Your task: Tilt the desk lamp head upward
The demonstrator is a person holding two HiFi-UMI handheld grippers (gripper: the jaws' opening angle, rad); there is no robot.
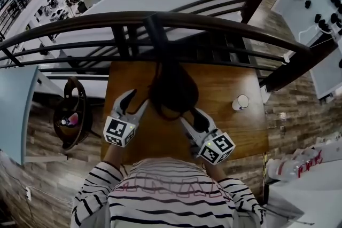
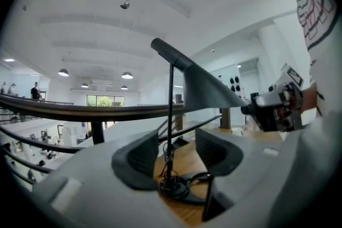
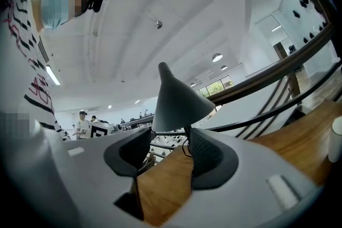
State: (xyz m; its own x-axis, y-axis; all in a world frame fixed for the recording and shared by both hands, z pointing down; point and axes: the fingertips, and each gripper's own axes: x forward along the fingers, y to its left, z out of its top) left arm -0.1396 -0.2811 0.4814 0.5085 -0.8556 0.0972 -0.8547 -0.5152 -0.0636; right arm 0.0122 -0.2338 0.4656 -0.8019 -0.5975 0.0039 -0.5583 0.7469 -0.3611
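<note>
Nearby, white cup (image 1: 240,102) on table (image 1: 227,128); dark railing (image 1: 214,23) behind lamp (image 1: 172,91).

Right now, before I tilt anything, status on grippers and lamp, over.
Left gripper and right gripper open, nothing held. Desk lamp head between them, not gripped. White cup off to the side, not in the way.

Overhead, two low views; shared lamp (image 3: 177,101)

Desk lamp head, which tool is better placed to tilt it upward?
Probably the right tool: its open jaws face the lamp head directly. The left tool lines up with the stem instead.
</note>
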